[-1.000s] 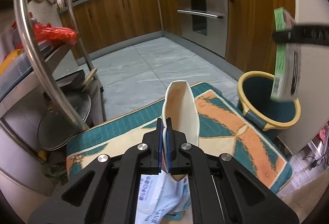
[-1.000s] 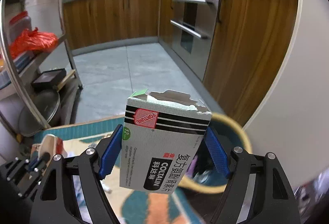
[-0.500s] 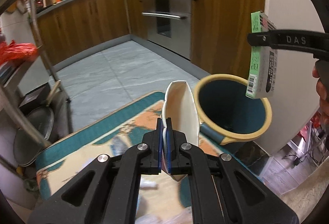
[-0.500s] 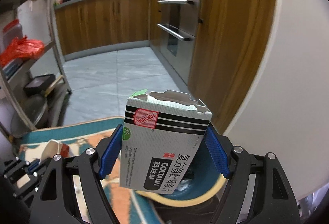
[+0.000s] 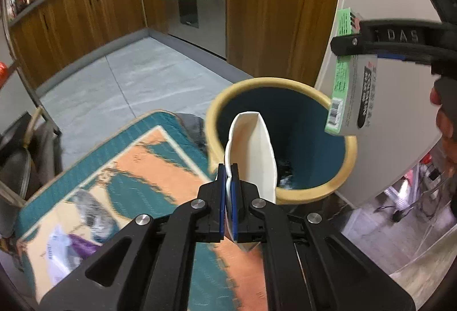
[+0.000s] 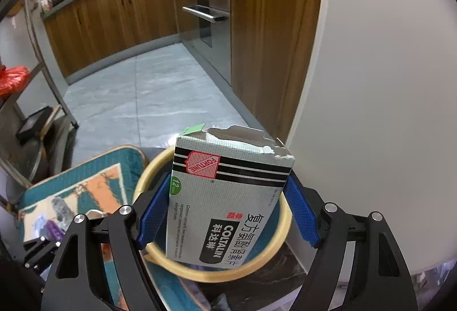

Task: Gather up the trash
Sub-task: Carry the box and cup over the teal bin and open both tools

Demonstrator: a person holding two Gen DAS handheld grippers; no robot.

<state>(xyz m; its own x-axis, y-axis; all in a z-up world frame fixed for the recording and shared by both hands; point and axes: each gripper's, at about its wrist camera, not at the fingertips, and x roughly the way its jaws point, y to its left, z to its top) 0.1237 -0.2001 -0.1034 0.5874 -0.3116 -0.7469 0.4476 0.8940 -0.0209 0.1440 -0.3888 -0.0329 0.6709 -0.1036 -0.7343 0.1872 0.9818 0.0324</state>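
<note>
Both hand-held grippers have swung toward the bin (image 5: 281, 139) since a second ago; it then sat off to the side and now fills the middle of each view. Over the bin's mouth, the right hand-held gripper (image 6: 228, 208) holds the torn medicine box (image 6: 228, 202) clamped between its blue pads (image 6: 300, 214), upright. At the bin's near rim, the left hand-held gripper (image 5: 227, 205) is pinched tight on a flattened white paper cup (image 5: 251, 157), whose top leans over the opening.

The risks lie in the release, as I judge it. The cup hangs right at the rim, so letting go now could tip it back onto the rug (image 5: 120, 168) beside the bin. The box looks closer to the bin's far edge in the left view, and could clip the yellow lip and bounce out. More litter lies on the rug away from the bin.
</note>
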